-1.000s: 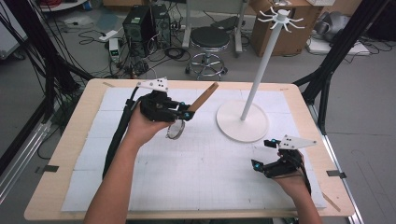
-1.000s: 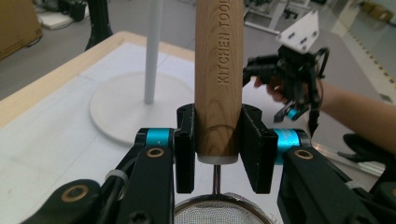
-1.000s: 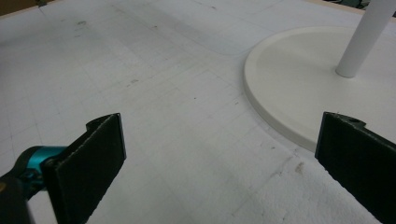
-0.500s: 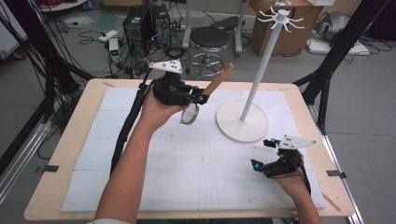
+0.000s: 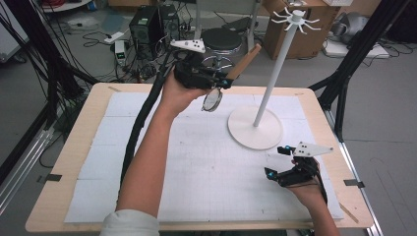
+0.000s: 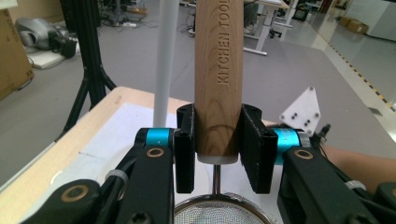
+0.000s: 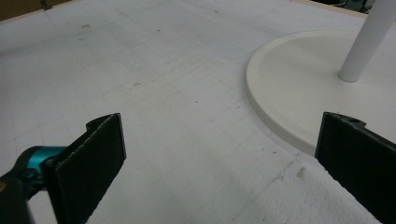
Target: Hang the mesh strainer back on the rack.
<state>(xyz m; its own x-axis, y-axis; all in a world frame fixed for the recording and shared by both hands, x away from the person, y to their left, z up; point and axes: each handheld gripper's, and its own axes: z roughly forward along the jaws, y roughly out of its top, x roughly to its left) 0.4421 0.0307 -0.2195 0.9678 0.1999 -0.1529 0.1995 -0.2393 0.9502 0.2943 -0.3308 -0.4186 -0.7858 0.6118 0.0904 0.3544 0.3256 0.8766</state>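
- The left gripper (image 5: 223, 81) is raised over the far edge of the worktop (image 5: 69, 162), its jaws clamped on the wooden handle (image 6: 218, 70) of a small mesh strainer (image 5: 212, 100).
- The handle runs up and out past the jaws; the mesh bowl hangs below them, near the white stand (image 5: 255, 128).
- The right gripper (image 7: 219, 154) rests low on the white mat (image 5: 196, 172), jaws wide apart and empty, just beside the stand's round base.
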